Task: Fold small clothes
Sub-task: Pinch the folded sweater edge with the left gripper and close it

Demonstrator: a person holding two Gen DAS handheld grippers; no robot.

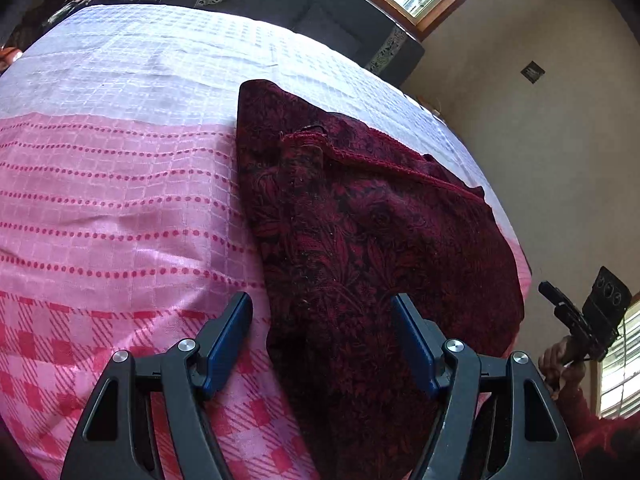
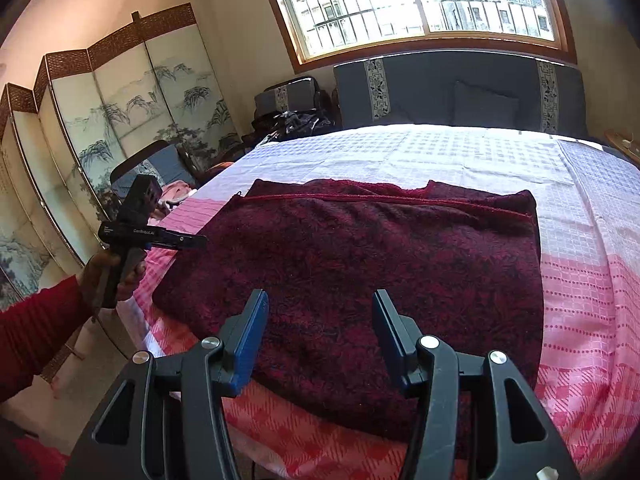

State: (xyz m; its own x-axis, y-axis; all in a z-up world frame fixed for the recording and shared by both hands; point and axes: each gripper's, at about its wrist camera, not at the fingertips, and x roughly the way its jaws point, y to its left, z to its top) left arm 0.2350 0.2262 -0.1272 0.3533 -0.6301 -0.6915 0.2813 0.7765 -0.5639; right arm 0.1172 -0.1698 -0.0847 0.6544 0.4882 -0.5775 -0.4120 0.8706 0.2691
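- Left wrist view: the left gripper (image 1: 322, 340) hangs with its blue pads spread and nothing between them, just above the near corner of the dark red garment (image 1: 360, 232), which lies folded on the bedspread (image 1: 120, 208).
- The garment sits close to the bed's right-hand side in this view; I'd say a careless tug toward that side could drag it off the mattress.
- A corded hem (image 1: 384, 168) shows across the upper layer; if the pads caught only that top layer, the fold beneath would probably slide apart.
- The right gripper (image 1: 554, 294) is off at the far right, in a hand past the bed's edge; I can't tell its jaws from this angle.
- Right wrist view: the right gripper (image 2: 320, 336) is likewise spread and empty, poised over the garment's (image 2: 360, 264) near edge.
- The left gripper (image 2: 192, 242) reaches in from the left side toward the garment's corner, held by a hand in a red sleeve (image 2: 36, 320).
- Both tools working one thick piece could pull against each other and rumple it, I reckon.
- The bedspread (image 2: 592, 280) is soft, checked pink and white, so it may bunch under a drag.
- Around us: a barred window (image 2: 420, 0), a grey headboard (image 2: 460, 88), a painted folding screen (image 2: 132, 100).
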